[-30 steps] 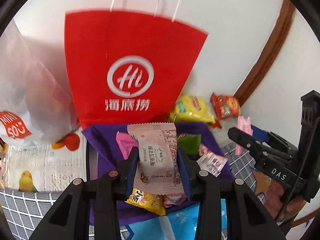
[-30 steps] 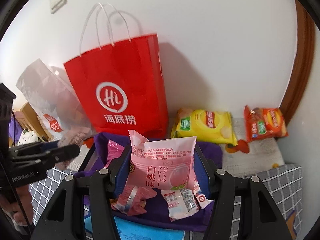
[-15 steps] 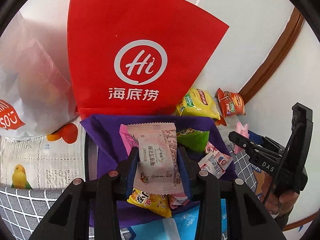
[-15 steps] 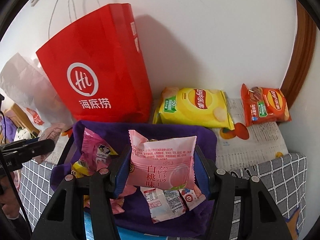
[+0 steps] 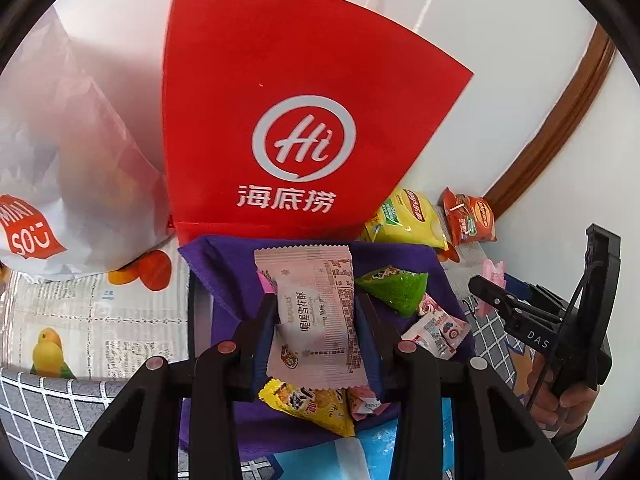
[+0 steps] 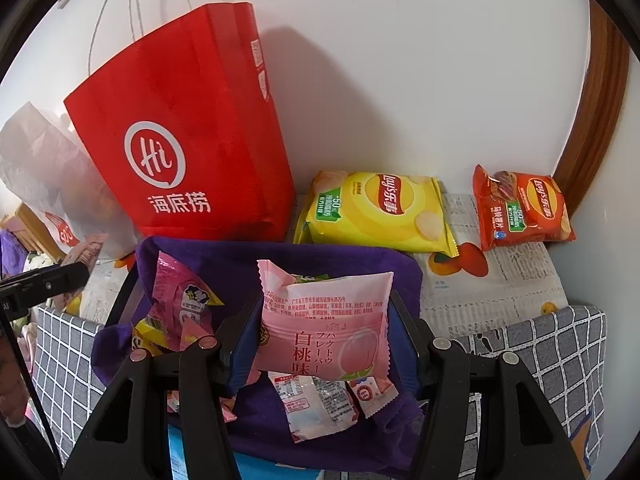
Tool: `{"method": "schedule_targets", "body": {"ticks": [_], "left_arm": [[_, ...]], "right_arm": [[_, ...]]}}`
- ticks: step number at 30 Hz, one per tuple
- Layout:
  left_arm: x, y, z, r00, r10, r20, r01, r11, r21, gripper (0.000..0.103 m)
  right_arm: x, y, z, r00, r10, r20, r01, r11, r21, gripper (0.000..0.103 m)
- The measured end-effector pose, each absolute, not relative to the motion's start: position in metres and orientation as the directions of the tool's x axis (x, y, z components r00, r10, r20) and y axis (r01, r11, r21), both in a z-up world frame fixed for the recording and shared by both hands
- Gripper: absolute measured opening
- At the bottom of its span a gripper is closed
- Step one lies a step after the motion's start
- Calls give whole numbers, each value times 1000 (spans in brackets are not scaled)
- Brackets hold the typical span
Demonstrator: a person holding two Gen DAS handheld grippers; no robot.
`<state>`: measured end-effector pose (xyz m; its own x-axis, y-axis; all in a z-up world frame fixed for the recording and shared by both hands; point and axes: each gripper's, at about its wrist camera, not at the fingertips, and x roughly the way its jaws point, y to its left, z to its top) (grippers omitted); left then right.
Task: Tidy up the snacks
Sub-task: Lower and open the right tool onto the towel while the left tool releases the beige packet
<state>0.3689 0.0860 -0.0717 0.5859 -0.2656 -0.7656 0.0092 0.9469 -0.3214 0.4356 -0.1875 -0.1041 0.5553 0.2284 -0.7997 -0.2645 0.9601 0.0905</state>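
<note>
My left gripper point(image 5: 316, 320) is shut on a pale pink snack packet point(image 5: 316, 316) and holds it above a purple fabric basket point(image 5: 224, 276) of several small snacks. My right gripper point(image 6: 324, 332) is shut on a pink peach-flavour packet point(image 6: 324, 332) above the same basket point(image 6: 360, 264). The right gripper also shows at the right of the left wrist view point(image 5: 496, 300), and the left one at the left edge of the right wrist view point(image 6: 44, 284).
A tall red paper bag point(image 6: 188, 148) stands behind the basket against the white wall. A yellow chip bag point(image 6: 376, 212) and an orange chip bag point(image 6: 520, 208) lie on newspaper at the right. A white plastic bag point(image 5: 60, 160) stands at the left.
Both grippers moved forward and closer to the red bag and chip bags while still holding their packets. The right wrist view shifted right, showing more of the chip bags.
</note>
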Motion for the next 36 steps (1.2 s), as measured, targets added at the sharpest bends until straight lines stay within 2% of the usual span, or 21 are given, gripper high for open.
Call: {"method": "schedule_targets", "body": {"ticks": [10,19,36], "left_arm": [[374,77,-81,555,-275,-785,18,947,-320,36],[377,55,-93,502,-296,-813,50,948,-314,36],[378,59,-91,499,-290,-817,45,950,-310,36]], "right_arm": [[440,-178,-123,497,233,-836,-288,953,94,58],[443,-170,-141,441,178,-880,-299,953,43,59],[450,-170,-157,406,151,-901,-283,959,33,60]]}}
